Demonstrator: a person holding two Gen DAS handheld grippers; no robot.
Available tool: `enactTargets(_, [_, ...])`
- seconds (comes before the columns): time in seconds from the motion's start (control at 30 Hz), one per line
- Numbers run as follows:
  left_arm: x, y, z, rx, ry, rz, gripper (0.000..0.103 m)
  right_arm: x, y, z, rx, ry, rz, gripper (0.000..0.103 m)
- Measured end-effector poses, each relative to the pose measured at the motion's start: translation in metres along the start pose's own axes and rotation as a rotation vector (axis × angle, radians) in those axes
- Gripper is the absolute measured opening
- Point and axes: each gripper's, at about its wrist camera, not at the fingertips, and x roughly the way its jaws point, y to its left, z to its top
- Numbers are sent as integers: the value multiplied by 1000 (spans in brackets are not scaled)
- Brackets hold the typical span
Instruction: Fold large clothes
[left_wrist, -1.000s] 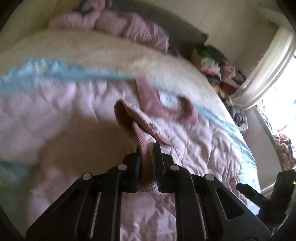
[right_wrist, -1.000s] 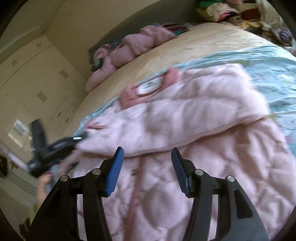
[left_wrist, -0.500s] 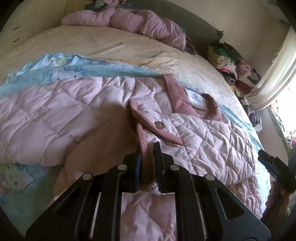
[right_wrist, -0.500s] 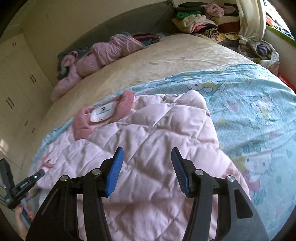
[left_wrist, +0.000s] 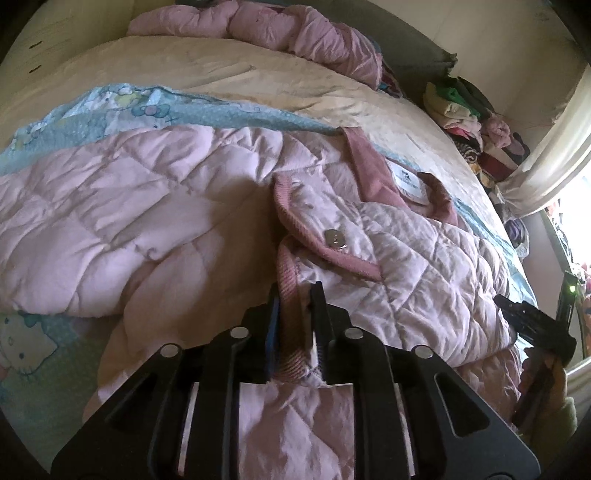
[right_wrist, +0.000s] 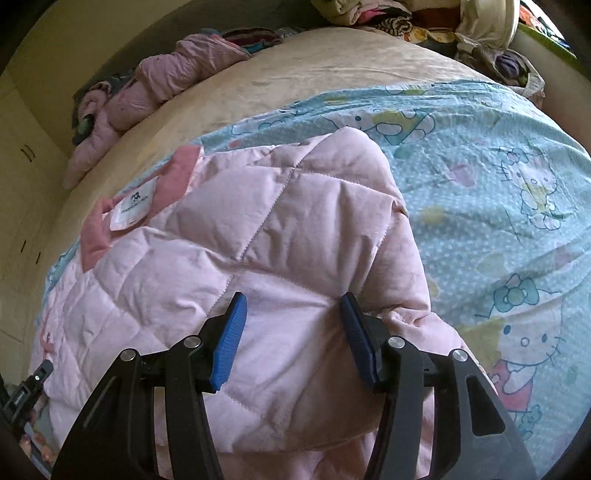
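Note:
A pale pink quilted jacket (left_wrist: 155, 206) lies spread on the bed, with a darker pink collar and white label (left_wrist: 406, 181) at the far side. My left gripper (left_wrist: 295, 306) is shut on the jacket's ribbed pink front edge (left_wrist: 290, 295), just below a snap button (left_wrist: 334, 238). In the right wrist view the same jacket (right_wrist: 258, 236) lies with one part folded over. My right gripper (right_wrist: 291, 332) is open and empty, just above the folded part. The right gripper also shows in the left wrist view (left_wrist: 532, 325) at the right edge.
The jacket lies on a blue cartoon-print sheet (right_wrist: 498, 206) over a cream bedcover (left_wrist: 229, 70). A second pink padded garment (left_wrist: 295, 29) lies crumpled by the headboard. A heap of clothes (left_wrist: 476, 125) sits at the far right corner beside a curtain (left_wrist: 554, 140).
My left gripper has kept hold of the ribbed edge and lowered it toward the jacket. My right gripper has moved closer to the jacket's folded part and stayed open.

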Motion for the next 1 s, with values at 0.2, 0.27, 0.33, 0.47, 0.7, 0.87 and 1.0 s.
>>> enactTargets(0.2, [-36, -7, 8, 48, -93, 66, 35, -25, 11, -4, -33, -45, 17, 56])
enactTargets(0.27, [-43, -13, 9, 54, -110, 50, 43, -40, 22, -12, -63, -81, 58, 60])
enactTargets(0.33, [-47, -26, 7, 86, -113, 33, 47, -53, 38, -22, -104, -104, 92, 62])
enactTargets(0.47, [-36, -48, -2, 131, -72, -26, 54, -63, 60, -36, -151, -106, 145, 73])
enactTargets(0.7, [6, -62, -21, 198, 50, 27, 59, -54, 85, -48, -191, -54, 170, 74])
enactTargets(0.87, [20, -56, -26, 192, 72, 40, 63, -41, 90, -55, -188, -6, 168, 75])
enactTargets(1.0, [24, -54, -25, 182, 72, 30, 64, -26, 91, -59, -187, 32, 133, 75])
